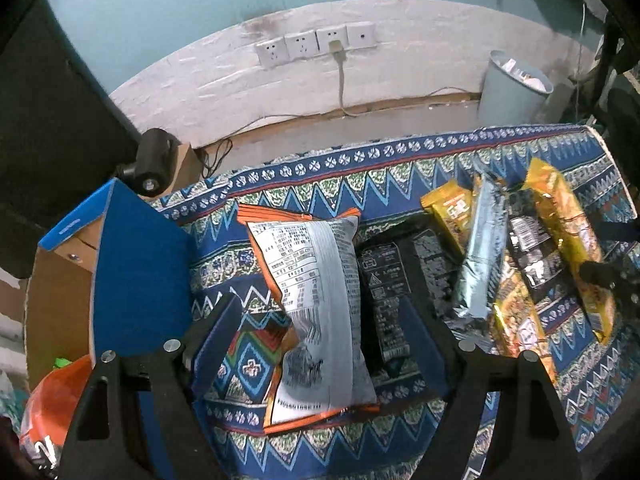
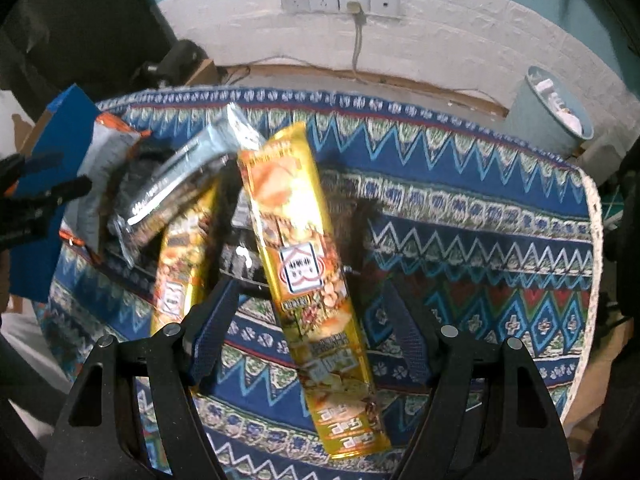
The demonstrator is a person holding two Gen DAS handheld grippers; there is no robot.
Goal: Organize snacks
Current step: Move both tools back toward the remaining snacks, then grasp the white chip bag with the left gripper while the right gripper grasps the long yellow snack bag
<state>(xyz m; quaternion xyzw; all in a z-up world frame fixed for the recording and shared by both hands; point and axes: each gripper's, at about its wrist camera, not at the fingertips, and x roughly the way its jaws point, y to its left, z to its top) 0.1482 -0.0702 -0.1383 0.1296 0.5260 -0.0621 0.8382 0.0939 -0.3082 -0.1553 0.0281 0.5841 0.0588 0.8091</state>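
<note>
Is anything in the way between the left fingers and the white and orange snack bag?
Nothing visible is. The left gripper is open with the white and orange snack bag lying right between its fingers on the patterned cloth.

The snack packets are glossy film: a gold packet [image 2: 312, 248], a silvery foil one [image 2: 180, 188], an orange-edged bag [image 1: 320, 312]. Woven patterned cloth [image 2: 480, 240] covers the surface, matt and textured. The box [image 1: 136, 272] is cardboard.

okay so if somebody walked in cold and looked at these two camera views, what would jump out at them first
Probably the loud blue zigzag-patterned cloth covering the table, with shiny snack packs scattered on it. In the right wrist view a long gold packet lies between the open fingers of the right claw. In the left wrist view an orange-edged chip bag, printed back up, lies under the open left claw, beside a blue cardboard box.
</note>
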